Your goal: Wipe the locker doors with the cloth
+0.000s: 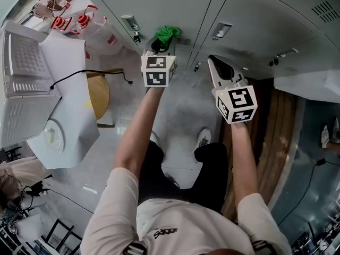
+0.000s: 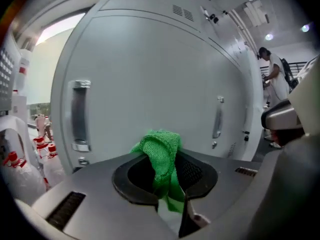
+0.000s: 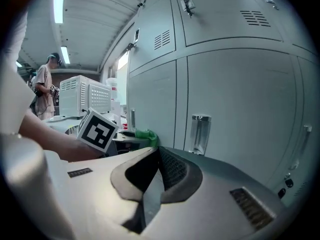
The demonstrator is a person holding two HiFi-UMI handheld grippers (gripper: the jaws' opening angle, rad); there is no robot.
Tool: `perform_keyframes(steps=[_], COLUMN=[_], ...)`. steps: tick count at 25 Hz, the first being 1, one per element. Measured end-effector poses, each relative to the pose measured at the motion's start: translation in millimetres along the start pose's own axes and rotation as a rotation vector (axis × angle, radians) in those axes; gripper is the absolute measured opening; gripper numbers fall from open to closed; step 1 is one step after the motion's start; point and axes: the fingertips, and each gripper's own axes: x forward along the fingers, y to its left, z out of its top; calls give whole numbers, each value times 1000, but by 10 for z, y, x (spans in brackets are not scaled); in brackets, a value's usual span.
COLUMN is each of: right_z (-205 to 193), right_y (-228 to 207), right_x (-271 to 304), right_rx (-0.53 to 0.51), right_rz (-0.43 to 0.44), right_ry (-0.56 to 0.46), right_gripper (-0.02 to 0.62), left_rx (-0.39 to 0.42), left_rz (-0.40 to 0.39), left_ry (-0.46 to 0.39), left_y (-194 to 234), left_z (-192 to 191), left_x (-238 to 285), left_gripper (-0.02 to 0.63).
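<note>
A green cloth (image 2: 162, 156) is pinched in my left gripper (image 2: 167, 181), which is shut on it and held close to a pale grey locker door (image 2: 150, 79). From the head view the cloth (image 1: 167, 34) sticks out past the left gripper (image 1: 158, 49) against the lockers (image 1: 255, 15). My right gripper (image 1: 220, 70) hangs beside it to the right, a little back from the doors. Its jaws are shut with nothing between them (image 3: 152, 176). The right gripper view also shows the cloth (image 3: 148, 135) and the left gripper's marker cube (image 3: 98, 130) at left.
Recessed metal handles (image 2: 80, 116) (image 3: 199, 133) sit on the locker doors. A white table (image 1: 58, 105) with grey machines (image 1: 24, 62) stands to my left, with bottles (image 1: 79, 23) beyond. A round wooden stool (image 1: 98, 94) is near my feet. A person (image 2: 274, 84) stands further along the lockers.
</note>
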Motion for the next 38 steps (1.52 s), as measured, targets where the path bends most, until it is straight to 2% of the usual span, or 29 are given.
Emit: perform_keyframes(steps=[4, 6, 8, 12, 17, 21, 25, 27, 32, 35, 38], right_z=[-228, -350, -468, -606, -681, -793, -887, -941, -967, -887, -747], right_y=[-137, -181, -184, -121, 86, 234, 329, 324, 158, -58, -240], right_x=[-98, -136, -126, 5, 303, 511, 630, 643, 427, 166, -186], right_rx=[-7, -4, -2, -2, -6, 4, 8, 9, 23, 42, 70], right_rz=[-20, -32, -37, -31, -8, 15, 27, 28, -4, -47, -97], right_ry=[18, 30, 40, 35, 13, -1, -13, -11, -3, 12, 36], right_gripper=[9, 9, 9, 9, 9, 9, 9, 9, 9, 9, 8], left_rx=[66, 75, 61, -5, -104, -131, -116, -105, -117, -131, -171], left_rz=[-132, -139, -117, -43, 112, 220, 283, 269, 134, 64, -11], left_ry=[17, 2, -18, -8, 4, 12, 21, 23, 45, 61, 70], left_y=[-619, -752, -704, -291, 619, 1245, 1524, 1465, 850, 340, -233], left_z=[-135, -180, -245, -521, -918, -1161, -1381, -1438, -1438, -1269, -942], left_x=[265, 339, 345, 305, 157, 24, -8, 47, 266, 404, 500], left_gripper=[95, 95, 95, 94, 94, 94, 94, 89, 89, 89, 89])
